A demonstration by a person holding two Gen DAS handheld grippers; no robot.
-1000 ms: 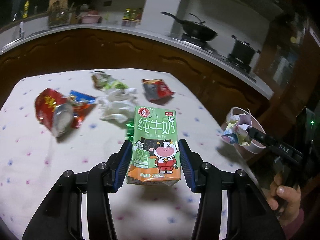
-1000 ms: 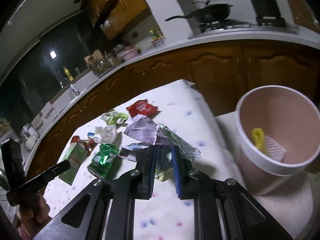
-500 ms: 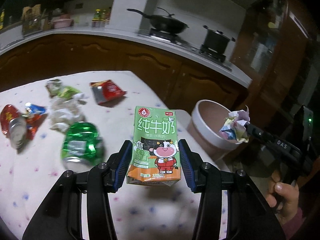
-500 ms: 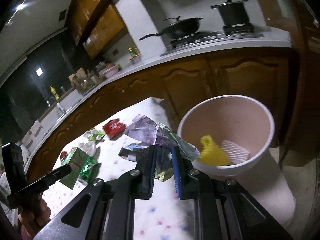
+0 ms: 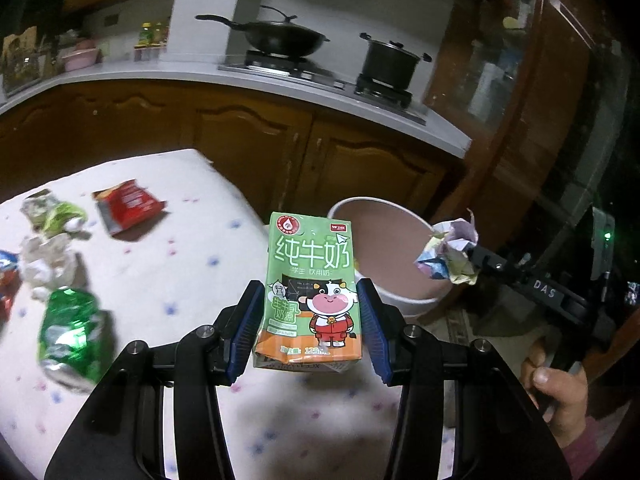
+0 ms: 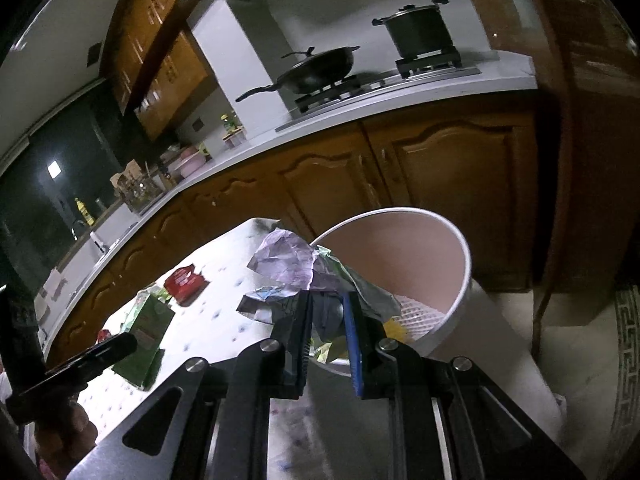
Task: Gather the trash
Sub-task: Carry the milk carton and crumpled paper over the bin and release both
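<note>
My left gripper is shut on a green milk carton and holds it above the table's right edge, near the pink bin. My right gripper is shut on a crumpled paper wad and holds it over the near rim of the bin. The wad also shows in the left wrist view, at the bin's right side. The carton shows in the right wrist view at lower left. Yellow and white trash lies in the bin.
On the spotted tablecloth lie a crushed green can, white crumpled paper, a green wrapper and a red packet. Kitchen cabinets and a stove with a wok and a pot stand behind.
Both grippers have swung right toward the bin with their loads. The paper wad now hangs over the bin's rim, and the carton is closer to the bin.
</note>
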